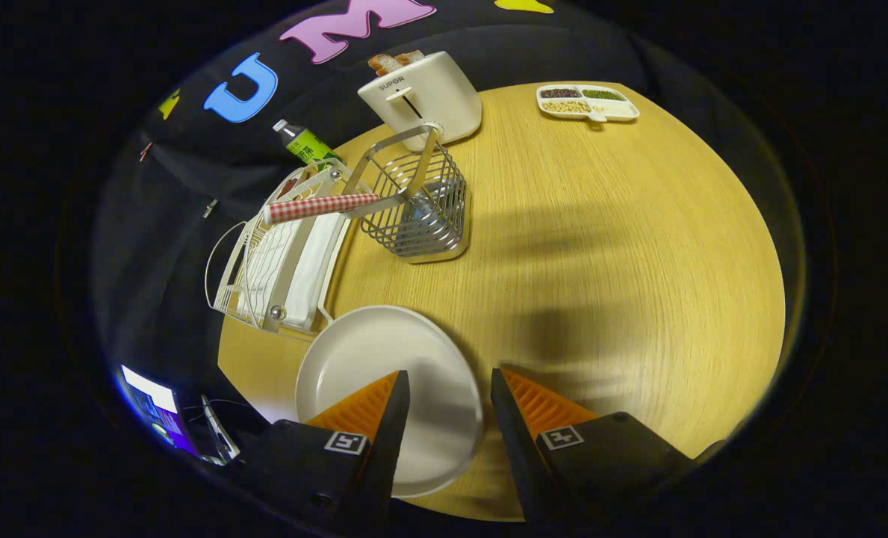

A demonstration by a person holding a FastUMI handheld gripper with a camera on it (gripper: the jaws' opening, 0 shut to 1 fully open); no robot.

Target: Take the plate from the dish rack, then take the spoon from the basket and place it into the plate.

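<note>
My gripper (447, 388) hangs with its fingers spread apart and nothing between them. The white plate (373, 359) lies flat on the round wooden table (600, 246), partly under my left finger. Beyond the plate stands the wire basket (421, 205), with the spoon's (324, 207) checked handle sticking out sideways over the white dish rack (279, 261) just beside the plate.

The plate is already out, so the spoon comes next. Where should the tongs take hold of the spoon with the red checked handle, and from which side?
Grip the spoon's red-and-white checked handle near its middle, where it sticks out sideways over the rim of the silver wire basket. Come from above, since the open tongs hover over the round white plate.
</note>
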